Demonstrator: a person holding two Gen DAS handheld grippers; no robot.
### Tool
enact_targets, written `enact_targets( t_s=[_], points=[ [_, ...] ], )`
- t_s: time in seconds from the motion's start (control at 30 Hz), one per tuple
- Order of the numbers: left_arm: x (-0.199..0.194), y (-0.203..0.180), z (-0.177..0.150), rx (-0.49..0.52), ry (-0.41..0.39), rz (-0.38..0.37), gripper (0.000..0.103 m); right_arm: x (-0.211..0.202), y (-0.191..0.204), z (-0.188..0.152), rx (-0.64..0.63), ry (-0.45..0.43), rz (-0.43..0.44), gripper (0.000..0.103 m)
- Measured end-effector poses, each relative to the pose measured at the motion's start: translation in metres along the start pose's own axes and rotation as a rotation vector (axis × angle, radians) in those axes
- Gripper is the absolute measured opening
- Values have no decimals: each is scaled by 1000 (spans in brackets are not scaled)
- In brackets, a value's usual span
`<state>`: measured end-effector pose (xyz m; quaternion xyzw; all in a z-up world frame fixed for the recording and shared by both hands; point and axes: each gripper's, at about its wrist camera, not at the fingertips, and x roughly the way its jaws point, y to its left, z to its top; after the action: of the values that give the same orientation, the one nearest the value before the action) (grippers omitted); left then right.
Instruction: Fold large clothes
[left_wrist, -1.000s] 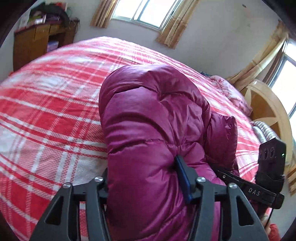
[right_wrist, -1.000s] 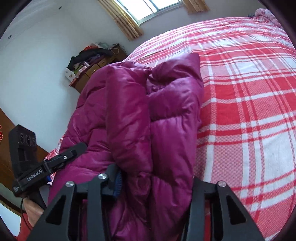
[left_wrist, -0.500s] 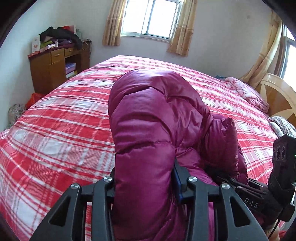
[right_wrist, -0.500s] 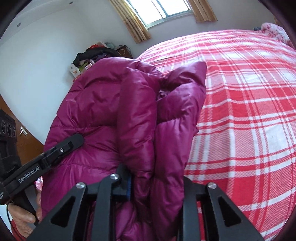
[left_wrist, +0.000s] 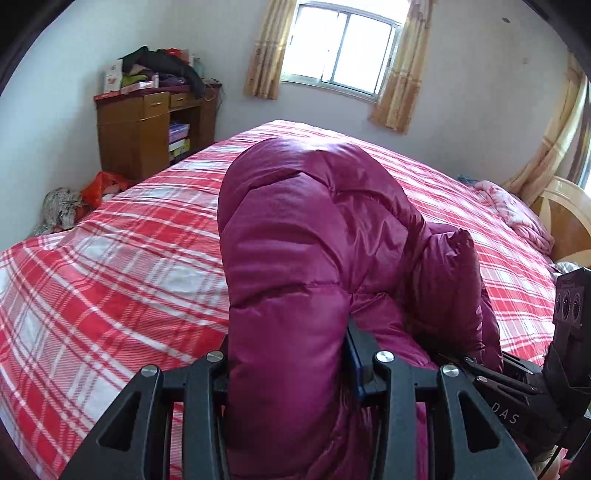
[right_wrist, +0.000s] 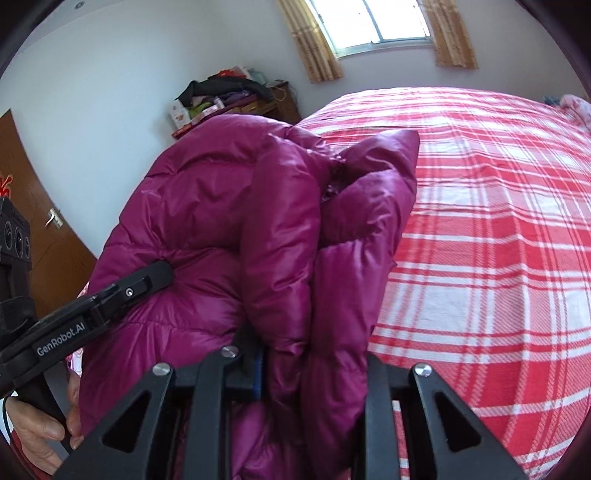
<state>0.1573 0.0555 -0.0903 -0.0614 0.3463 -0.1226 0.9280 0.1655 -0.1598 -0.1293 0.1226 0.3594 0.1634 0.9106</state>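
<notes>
Both grippers clamped on magenta down jacket (left_wrist: 317, 266), bundle lifted above red plaid bedspread (left_wrist: 110, 266).

Left gripper (left_wrist: 291, 365): jaws pinched on thick padded fold; fabric fills whole gap, blue pad pressed into it at 3 o'clock side. Jacket runs from jaws straight toward 12 o'clock, long axis fwd along fingers, top bulging over bed. Smaller lobe, maybe sleeve or hem, sticks out at 3 o'clock, just beside right gripper (left_wrist: 491, 384), seen low at 4 o'clock.

Right wrist view: right gripper (right_wrist: 314, 362) shut on doubled layers of same jacket (right_wrist: 229, 221); fabric rises to 12 o'clock w/ creased seam down middle. Left gripper (right_wrist: 122, 291) comes in from 9 o'clock, finger tip dug into puffy panel. Hand (right_wrist: 33, 435) on its handle at 8 o'clock.

Key relation: grippers close together on near edge, side by side, neither clearly nearer; bulk of jacket lies ahead of both, bed beyond and below toward 12–3 o'clock. Likely mid-fold or mid-carry; can't tell fold count. Next move prob needs both to travel fwd and down together so bundle lands flat on bedspread w/o layers sliding apart. Slick puffy shell, so risk of springing open once grip eases.

Wooden desk (left_wrist: 144, 125) w/ piled clothes at 10 o'clock, window (left_wrist: 343, 55) at 12.
</notes>
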Motion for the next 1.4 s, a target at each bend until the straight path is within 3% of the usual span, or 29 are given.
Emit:
enact_targets(
  t_s=[0.5,0.87,1.17,1.3,1.33,1.4],
  points=[
    [-45,107,17,-148,-123,259,42,72,105,35,-272,-10,144,26],
    [2,143,28,-149,-102,442,42,142,127,45,-345,5,134,25],
    [31,178,28,-216,-36,433,42,190,129,44,-341,59,125,25],
    [43,174,24,-183,-19,458,46,197,119,42,-301,73,145,29],
    [46,173,22,-175,-19,468,48,199,118,45,-272,83,159,31],
    [47,172,19,-174,-22,477,50,199,108,48,-201,110,162,47]
  ],
)
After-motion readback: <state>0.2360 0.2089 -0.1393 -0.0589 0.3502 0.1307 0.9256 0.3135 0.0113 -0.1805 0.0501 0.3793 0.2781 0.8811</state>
